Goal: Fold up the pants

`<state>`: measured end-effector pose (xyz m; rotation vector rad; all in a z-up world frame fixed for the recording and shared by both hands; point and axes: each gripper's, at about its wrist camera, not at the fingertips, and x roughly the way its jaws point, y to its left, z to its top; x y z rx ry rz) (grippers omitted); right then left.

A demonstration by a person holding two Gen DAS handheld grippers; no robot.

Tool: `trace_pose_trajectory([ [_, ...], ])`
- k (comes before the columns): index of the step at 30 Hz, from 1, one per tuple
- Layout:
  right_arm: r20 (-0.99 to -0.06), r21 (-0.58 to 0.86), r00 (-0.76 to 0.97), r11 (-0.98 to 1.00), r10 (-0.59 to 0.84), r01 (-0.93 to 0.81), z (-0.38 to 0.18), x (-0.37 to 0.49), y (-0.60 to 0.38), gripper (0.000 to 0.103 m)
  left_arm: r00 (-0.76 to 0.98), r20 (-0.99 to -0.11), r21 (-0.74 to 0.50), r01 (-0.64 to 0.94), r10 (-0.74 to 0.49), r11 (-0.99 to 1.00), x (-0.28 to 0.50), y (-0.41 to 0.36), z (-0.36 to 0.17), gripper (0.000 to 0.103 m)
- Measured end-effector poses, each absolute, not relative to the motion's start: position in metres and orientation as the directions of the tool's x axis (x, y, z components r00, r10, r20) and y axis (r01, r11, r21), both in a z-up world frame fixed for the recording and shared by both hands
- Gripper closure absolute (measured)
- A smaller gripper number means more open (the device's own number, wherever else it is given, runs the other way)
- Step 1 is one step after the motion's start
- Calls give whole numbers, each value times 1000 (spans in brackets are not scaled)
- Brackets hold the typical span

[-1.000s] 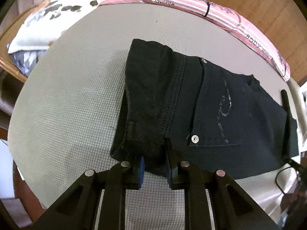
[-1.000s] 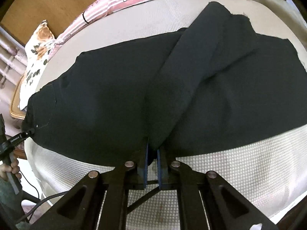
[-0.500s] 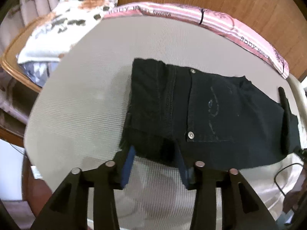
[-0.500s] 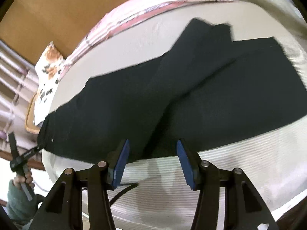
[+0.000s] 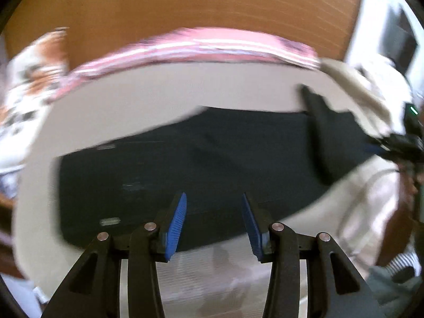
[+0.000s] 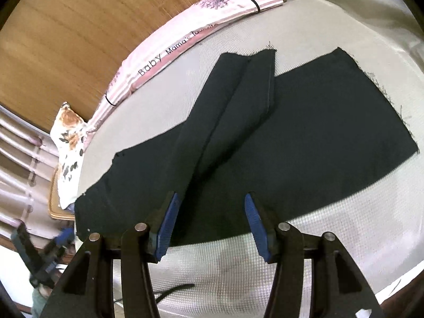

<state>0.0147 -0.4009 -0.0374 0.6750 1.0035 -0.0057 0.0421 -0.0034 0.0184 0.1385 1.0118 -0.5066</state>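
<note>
Black pants (image 5: 212,164) lie flat across a beige textured bed cover (image 5: 159,90). In the right wrist view the pants (image 6: 265,137) show one leg folded over into a narrow strip (image 6: 238,98) that runs up and away, beside the wide leg end (image 6: 344,111). My left gripper (image 5: 213,222) is open and empty above the pants' near edge. My right gripper (image 6: 210,224) is open and empty above the near edge at the base of the folded strip. The left wrist view is blurred by motion.
A pink striped pillow (image 6: 185,34) lies along the wooden headboard (image 6: 79,26). A floral pillow (image 6: 69,137) is at the left. A bunched beige blanket (image 5: 365,92) is at the right. The other gripper shows at the lower left of the right wrist view (image 6: 39,254).
Both grippers let go of the pants, opened and drew back. The left gripper has swung so it now faces the pants' long side.
</note>
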Motion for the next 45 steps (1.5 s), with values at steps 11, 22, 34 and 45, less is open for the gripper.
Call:
trace_pose_trajectory([
  [11,-764,558,558,766,324,319,-39,66,-457,53,175,-886,-193,704,-429,683,32,-170,-33,58],
  [22,-731,642,557,673,393,368,-81,162,-501,56,174,-891,-192,692,-419,696,46,-200,-58,71],
  [34,-715,669,569,634,406,387,-108,227,-512,71,131,-883,-247,687,-451,683,50,-203,-69,82],
  [45,-676,664,655,665,338,342,-70,193,-512,99,155,-880,-228,692,-449,686,47,-205,-64,83],
])
